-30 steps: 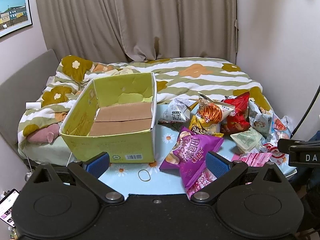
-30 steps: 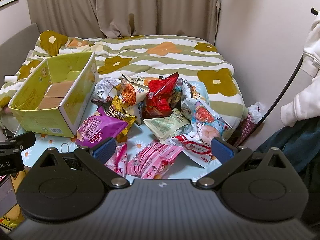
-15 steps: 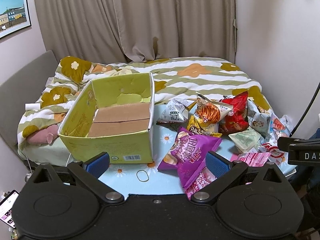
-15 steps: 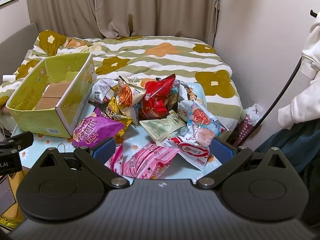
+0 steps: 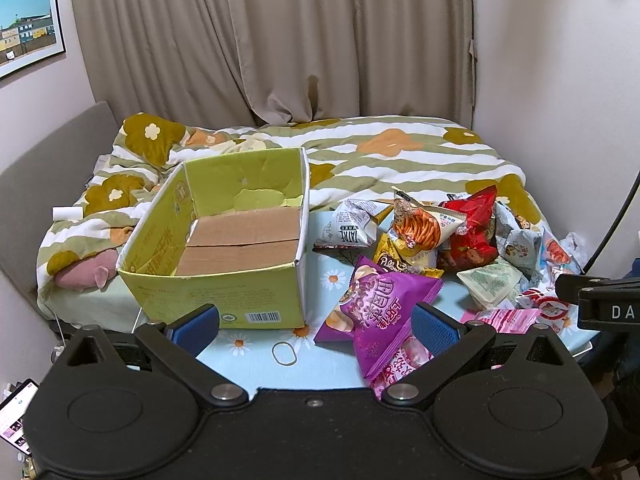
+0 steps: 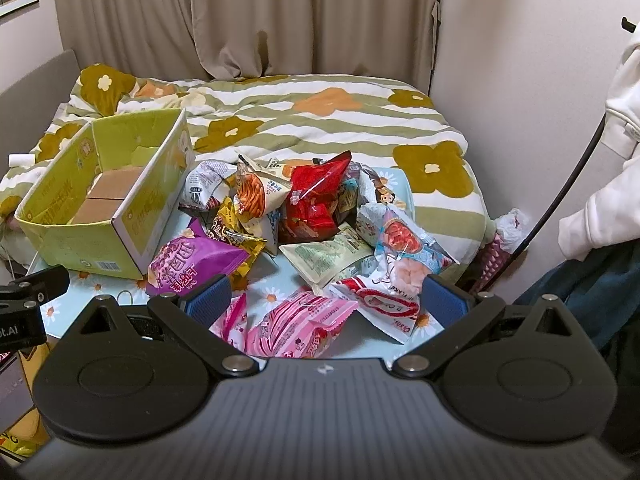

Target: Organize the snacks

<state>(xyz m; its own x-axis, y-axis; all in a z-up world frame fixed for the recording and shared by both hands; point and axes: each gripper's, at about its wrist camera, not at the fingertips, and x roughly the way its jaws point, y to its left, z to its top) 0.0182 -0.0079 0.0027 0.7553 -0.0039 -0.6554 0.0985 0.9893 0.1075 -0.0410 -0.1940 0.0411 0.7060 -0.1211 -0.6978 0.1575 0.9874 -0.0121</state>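
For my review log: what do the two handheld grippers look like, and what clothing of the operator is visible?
Both the left gripper and the right gripper have black bodies with two round discs, silver pivot bolts and blue ribbed pads on the jaws. The right one's top is ribbed, with a small white mark. The person wears a white sleeve and dark blue trousers.

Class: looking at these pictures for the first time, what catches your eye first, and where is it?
A bright heap of snack bags sprawls over the right of the blue table, a purple bag nearest. Left of it stands an open green box, empty, with a flowered bed behind.
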